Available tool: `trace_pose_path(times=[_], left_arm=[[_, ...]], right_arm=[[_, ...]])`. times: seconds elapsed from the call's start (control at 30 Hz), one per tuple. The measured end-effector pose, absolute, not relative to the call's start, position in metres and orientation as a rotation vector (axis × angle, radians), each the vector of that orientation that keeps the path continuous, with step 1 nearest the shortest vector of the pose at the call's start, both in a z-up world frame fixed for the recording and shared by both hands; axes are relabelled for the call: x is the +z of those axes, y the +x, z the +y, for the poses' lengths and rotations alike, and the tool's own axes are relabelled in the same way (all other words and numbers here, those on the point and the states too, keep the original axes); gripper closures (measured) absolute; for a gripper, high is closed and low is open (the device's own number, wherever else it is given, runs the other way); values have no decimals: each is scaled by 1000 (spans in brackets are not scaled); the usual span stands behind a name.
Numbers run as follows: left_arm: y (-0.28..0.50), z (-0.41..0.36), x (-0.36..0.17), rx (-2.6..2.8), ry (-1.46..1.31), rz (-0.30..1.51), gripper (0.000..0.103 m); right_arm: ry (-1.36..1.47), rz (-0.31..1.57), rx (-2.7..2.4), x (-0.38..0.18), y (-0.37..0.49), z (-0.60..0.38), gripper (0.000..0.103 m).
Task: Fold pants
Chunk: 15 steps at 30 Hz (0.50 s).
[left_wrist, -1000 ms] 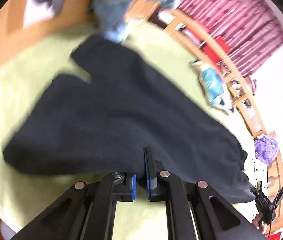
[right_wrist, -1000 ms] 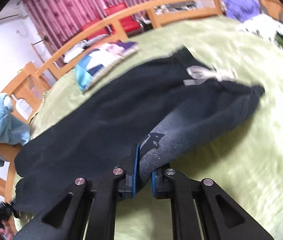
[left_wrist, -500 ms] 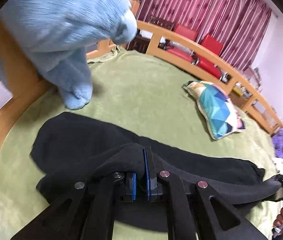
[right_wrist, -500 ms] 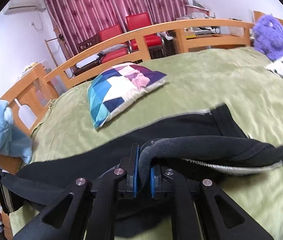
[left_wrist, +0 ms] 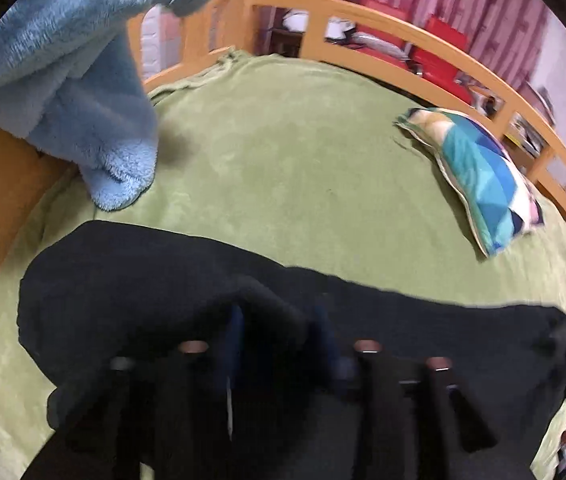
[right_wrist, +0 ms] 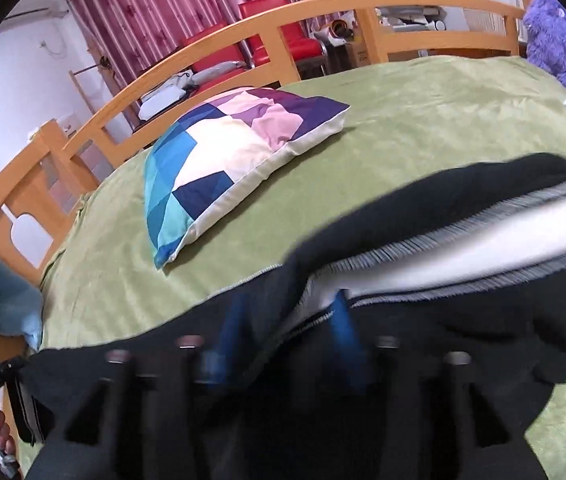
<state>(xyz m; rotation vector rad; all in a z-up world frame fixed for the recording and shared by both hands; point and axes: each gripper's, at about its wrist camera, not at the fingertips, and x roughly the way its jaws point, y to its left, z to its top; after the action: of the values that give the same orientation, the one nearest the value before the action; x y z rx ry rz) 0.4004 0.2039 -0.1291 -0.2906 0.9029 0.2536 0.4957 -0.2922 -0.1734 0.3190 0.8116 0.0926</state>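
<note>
Black pants lie folded lengthwise across the near part of the green bed. In the left wrist view my left gripper is open, its blurred blue pads spread on either side of a raised fold at the leg end. In the right wrist view my right gripper is open over the waist end of the pants, where the white and grey waistband lining shows. The fabric lies loose between the pads of both grippers.
A patchwork pillow lies further back on the bed, also in the left wrist view. A blue fluffy garment hangs over the wooden rail at left. A curved wooden rail bounds the far side. A purple plush sits far right.
Both grippers were shut on the pants and carried one half over onto the other; now both have opened and the cloth rests on the bed.
</note>
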Motion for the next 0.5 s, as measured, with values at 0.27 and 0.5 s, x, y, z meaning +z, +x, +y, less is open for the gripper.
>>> trace_pose_path(times=[0.27,0.5], left_arm=[[315,172,-101,175,-231,808,25],[259,164,-174,102,-380,931,25]], right_arm=[[256,835,110,-166,411,-321,39],[318,880,33,-205,342,-369,31]])
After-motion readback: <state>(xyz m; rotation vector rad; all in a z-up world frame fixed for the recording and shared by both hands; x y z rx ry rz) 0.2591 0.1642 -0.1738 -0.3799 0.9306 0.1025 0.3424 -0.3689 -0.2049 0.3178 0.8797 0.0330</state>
